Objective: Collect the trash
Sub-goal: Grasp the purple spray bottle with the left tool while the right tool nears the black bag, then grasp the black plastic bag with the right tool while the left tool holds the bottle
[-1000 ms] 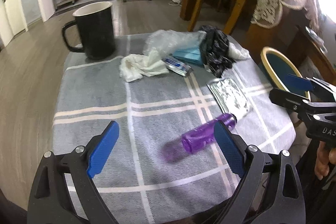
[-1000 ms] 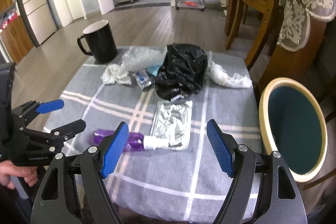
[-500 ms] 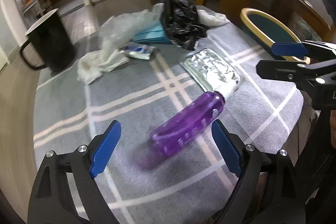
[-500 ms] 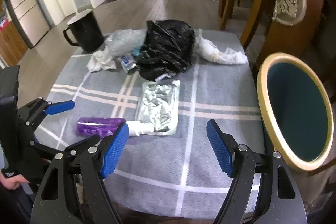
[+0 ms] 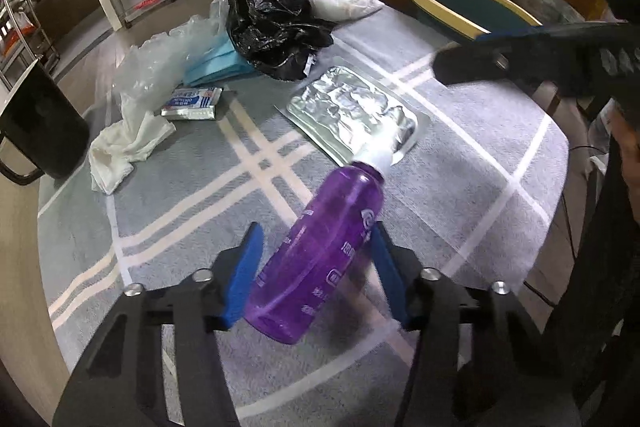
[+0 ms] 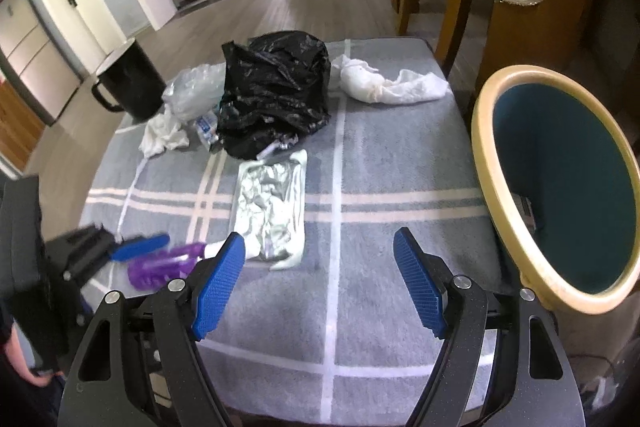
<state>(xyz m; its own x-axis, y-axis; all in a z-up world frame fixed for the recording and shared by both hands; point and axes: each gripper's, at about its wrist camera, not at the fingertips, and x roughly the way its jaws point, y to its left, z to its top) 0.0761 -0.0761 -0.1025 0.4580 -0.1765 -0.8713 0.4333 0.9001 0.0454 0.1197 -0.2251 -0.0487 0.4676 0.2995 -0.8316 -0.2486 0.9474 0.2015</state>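
Over the last second the left gripper has advanced from a stand-off position to straddle the translucent purple plastic bottle with the white cap, and its 2 blue-padded fingers have narrowed from a wide spread. The left pad sits against or just beside the bottle wall; the right pad is close to it, and firm contact cannot be confirmed because of motion blur. Judgement: the pick of the first trash item is in its closing stage, not yet a secured grasp.

The bottle lies on its side on the grey plaid cloth-covered worktop, base between the fingers, cap end pointing away and overlapping the near edge of the crumpled silver foil pouch.

The right gripper holds its fingers wide apart with nothing between them, above bare cloth. The round bin with the cream rim and teal interior stands just beside the worktop's right edge, the likely destination.
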